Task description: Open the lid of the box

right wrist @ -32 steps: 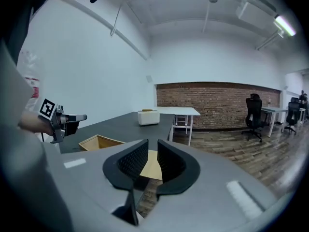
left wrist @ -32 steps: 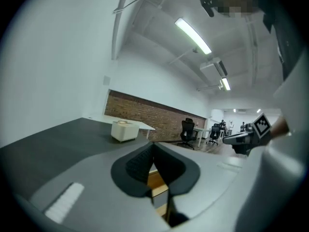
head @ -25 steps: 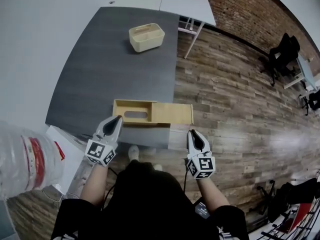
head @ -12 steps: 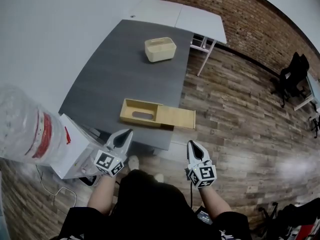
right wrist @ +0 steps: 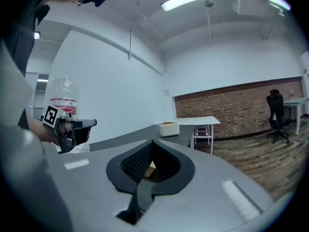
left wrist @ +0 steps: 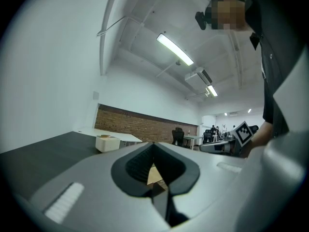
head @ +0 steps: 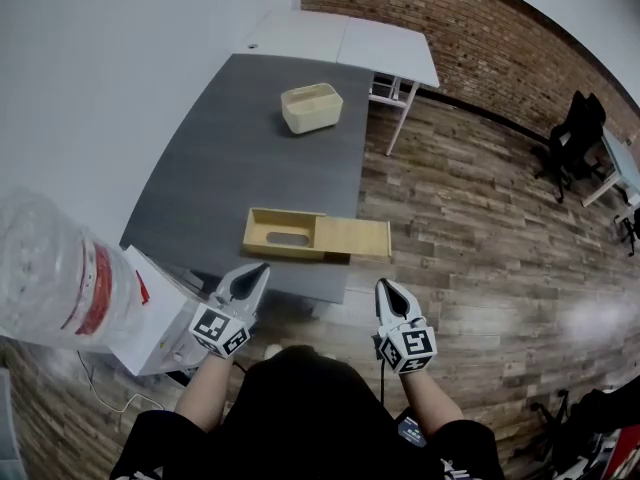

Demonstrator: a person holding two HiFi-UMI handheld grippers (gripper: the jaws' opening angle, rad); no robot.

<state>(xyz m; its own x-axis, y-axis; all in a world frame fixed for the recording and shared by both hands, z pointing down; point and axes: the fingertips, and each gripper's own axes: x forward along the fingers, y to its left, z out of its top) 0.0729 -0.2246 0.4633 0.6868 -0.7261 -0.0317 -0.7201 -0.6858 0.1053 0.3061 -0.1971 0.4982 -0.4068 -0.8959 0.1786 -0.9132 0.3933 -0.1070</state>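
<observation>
A shallow wooden box (head: 283,233) lies near the front edge of the dark grey table (head: 220,158). Its flat lid (head: 352,238) is slid out to the right and overhangs the table's edge. My left gripper (head: 262,268) hangs shut and empty in front of the table, short of the box. Level with it, my right gripper (head: 383,284) is shut and empty over the floor. In the left gripper view the jaws (left wrist: 154,144) meet at the tip, with a sliver of the box (left wrist: 154,175) behind them. The right gripper (right wrist: 153,141) shows the same closed jaws.
A cream bin (head: 311,107) stands at the far end of the table. A water bottle (head: 50,278) on a white dispenser (head: 155,318) sits at my left. White tables (head: 340,38), a brick wall and office chairs (head: 570,133) lie beyond, over wood flooring.
Both grippers have drawn back from the table; the left tip was at the box's front edge and now hangs apart from it. The box and lid have not moved.
</observation>
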